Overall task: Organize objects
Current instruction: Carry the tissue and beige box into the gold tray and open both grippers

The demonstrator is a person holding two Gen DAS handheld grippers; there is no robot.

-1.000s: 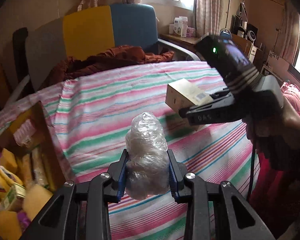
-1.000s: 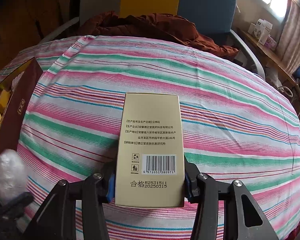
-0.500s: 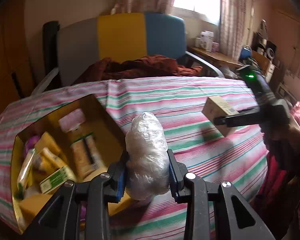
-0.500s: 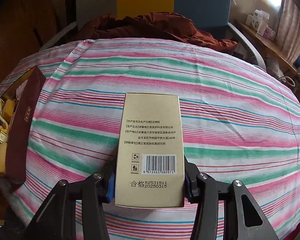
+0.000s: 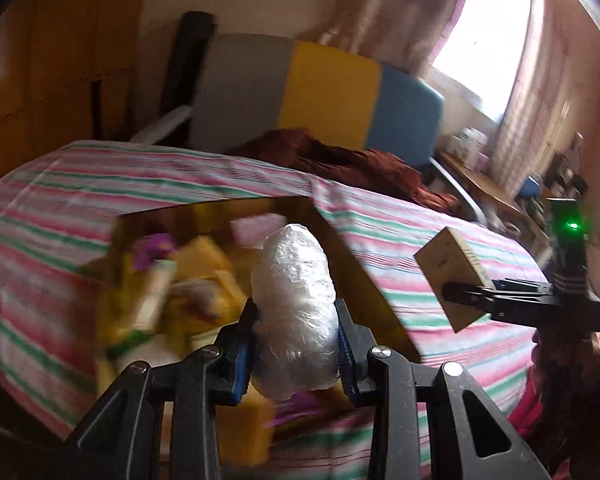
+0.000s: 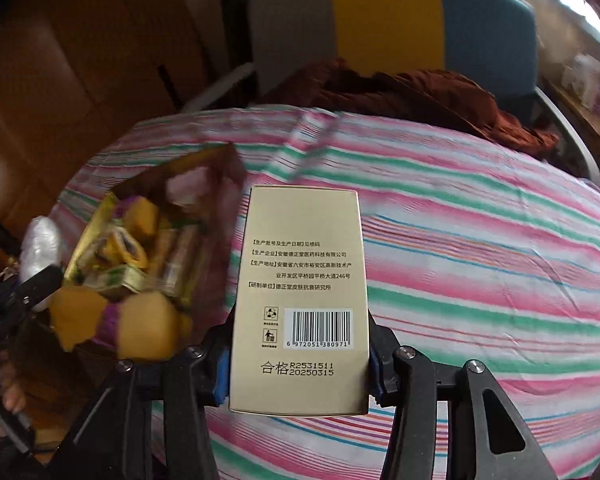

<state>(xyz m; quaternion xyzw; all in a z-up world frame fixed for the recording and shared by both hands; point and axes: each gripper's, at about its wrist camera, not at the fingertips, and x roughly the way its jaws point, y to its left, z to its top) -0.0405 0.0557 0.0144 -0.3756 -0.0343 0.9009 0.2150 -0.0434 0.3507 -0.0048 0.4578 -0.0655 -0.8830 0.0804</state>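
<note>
My left gripper (image 5: 296, 344) is shut on a clear plastic-wrapped bundle (image 5: 294, 308) and holds it over the near end of an open brown cardboard box (image 5: 364, 280) full of yellow and purple packets. My right gripper (image 6: 298, 364) is shut on a tall beige carton (image 6: 300, 292) with a barcode, held above the striped cloth to the right of the box (image 6: 220, 176). The carton (image 5: 452, 276) and the right gripper (image 5: 460, 296) show at the right of the left wrist view. The bundle (image 6: 42, 248) shows at the left edge of the right wrist view.
The striped cloth (image 6: 480, 240) covers a round table. A chair with grey, yellow and blue panels (image 5: 324, 92) stands behind it with a rust-brown cloth (image 6: 420, 92) draped on the seat. A wooden cabinet (image 5: 52, 60) is at the left.
Both grippers have swung left toward the box. The box has come from the left edge to below the bundle, and into the right wrist view. Both holds are unchanged.
</note>
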